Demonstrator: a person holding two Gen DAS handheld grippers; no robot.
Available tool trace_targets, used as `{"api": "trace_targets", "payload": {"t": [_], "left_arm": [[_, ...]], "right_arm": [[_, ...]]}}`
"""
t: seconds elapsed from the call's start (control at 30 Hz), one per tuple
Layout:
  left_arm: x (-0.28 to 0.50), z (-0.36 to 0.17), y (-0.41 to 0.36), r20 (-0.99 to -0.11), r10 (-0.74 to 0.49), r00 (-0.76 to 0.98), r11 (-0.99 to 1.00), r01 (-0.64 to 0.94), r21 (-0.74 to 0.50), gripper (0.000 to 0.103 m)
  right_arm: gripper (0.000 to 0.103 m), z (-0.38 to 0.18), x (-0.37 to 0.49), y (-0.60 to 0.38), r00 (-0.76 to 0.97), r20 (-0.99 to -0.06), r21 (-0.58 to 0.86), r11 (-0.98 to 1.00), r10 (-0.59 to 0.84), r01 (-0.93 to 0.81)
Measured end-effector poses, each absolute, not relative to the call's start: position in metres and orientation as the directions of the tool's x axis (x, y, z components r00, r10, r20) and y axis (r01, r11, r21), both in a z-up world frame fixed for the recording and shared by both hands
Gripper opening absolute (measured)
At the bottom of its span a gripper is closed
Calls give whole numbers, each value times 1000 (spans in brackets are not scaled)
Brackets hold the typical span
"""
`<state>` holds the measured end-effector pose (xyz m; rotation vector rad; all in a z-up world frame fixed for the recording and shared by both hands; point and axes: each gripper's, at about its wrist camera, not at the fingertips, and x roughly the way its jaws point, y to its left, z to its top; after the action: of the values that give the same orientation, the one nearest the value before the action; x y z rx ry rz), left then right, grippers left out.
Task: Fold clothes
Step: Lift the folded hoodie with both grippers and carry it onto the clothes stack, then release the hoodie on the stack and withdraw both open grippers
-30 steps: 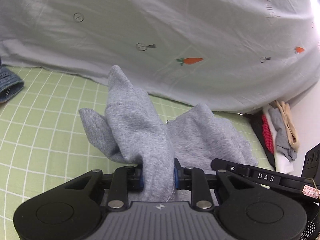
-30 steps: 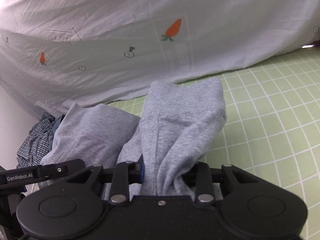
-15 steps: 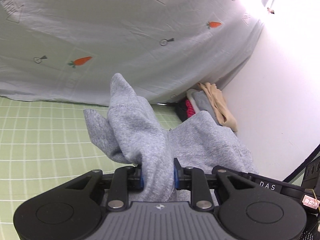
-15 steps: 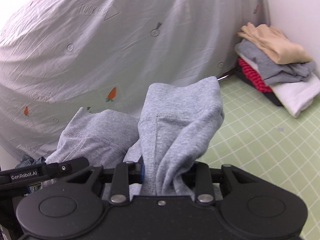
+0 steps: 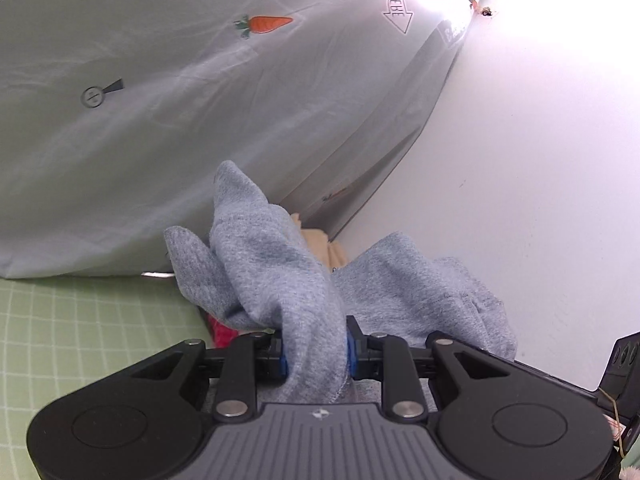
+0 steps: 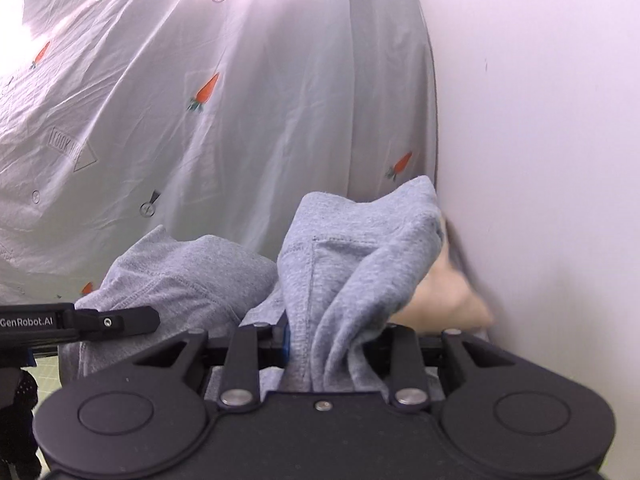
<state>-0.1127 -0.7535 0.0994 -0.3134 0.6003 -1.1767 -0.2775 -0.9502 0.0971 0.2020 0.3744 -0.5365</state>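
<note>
A folded grey garment [image 5: 276,264] is held between both grippers, bunched up above the jaws. My left gripper [image 5: 314,354] is shut on one end of it. My right gripper [image 6: 324,344] is shut on the other end of the grey garment [image 6: 352,248], which shows a stitched seam. Both hold it in the air close to the white wall, just above a stack of folded clothes. The stack's beige top piece [image 6: 444,292] shows past the garment; beige [image 5: 316,240] and red [image 5: 222,330] parts show in the left wrist view.
A white wall [image 5: 520,160] stands close on the right. A pale sheet with carrot prints [image 5: 160,120] hangs behind. The green grid mat [image 5: 80,320] lies to the lower left. The other gripper's black body [image 6: 80,322] sits at the left of the right wrist view.
Both grippers have swung right with the grey garment, from over the green mat to the corner by the white wall, right above the folded stack.
</note>
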Motion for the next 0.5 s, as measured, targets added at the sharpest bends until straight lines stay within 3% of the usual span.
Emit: {"api": "trace_targets", "payload": {"t": [0.13,0.2,0.33,0.4,0.5], "left_arm": [[-88,119,-832,-217,-933,288,358,810,-465,27],[-70,118,-865,-234,-907,349,419,801,-428,33],[-25,80,-908,-364,-801,475,592,719,-365,63],[-7,56,-919,-455,-755,473,638,692,-338,64],[1,25,-916,-537,-702,467,673,681,-287,68]], "right_arm": [[29,88,-236,-1018,764,-397,5,831,-510,557],[30,83,-215,-1052,748,-394,-37,822,-534,568],[50,74,-174,-1120,715,-385,-122,801,-583,587],[52,51,-168,-1136,688,-402,-93,774,-605,626],[70,12,-163,-1153,642,-435,-31,723,-632,690]]}}
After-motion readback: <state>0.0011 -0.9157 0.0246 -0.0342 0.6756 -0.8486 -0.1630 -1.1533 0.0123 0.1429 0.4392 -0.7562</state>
